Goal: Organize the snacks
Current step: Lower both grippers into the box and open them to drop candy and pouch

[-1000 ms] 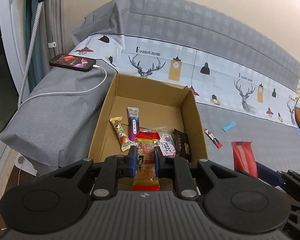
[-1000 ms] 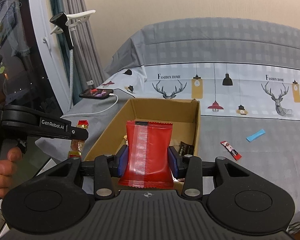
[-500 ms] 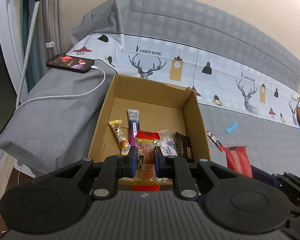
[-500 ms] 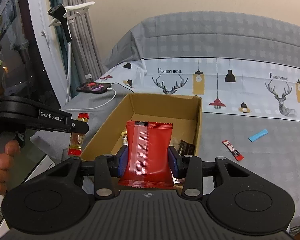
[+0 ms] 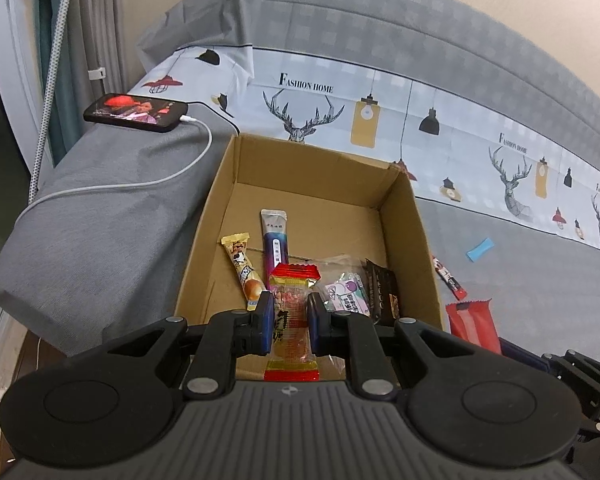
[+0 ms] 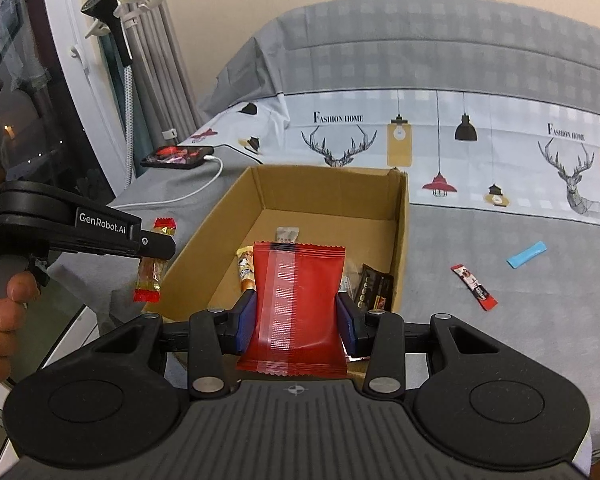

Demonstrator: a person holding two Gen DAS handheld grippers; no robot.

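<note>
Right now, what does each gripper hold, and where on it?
Left gripper: small yellow-and-red candy packet, pinched mid-length. Right gripper: wide red foil snack pouch, clamped across its lower sides.

Cardboard box on the bed: phone behind-left of it, two sachets to its right, five snacks inside.

Box: matt brown corrugated cardboard.
Red packet: glossy plastic film, crimped ends.
Candy wrapper: shiny clear-and-gold foil.
Bed cover: matt grey woven cloth.
Gripper body: matt black plastic, ribbed.
Phone: glossy screen.
</note>
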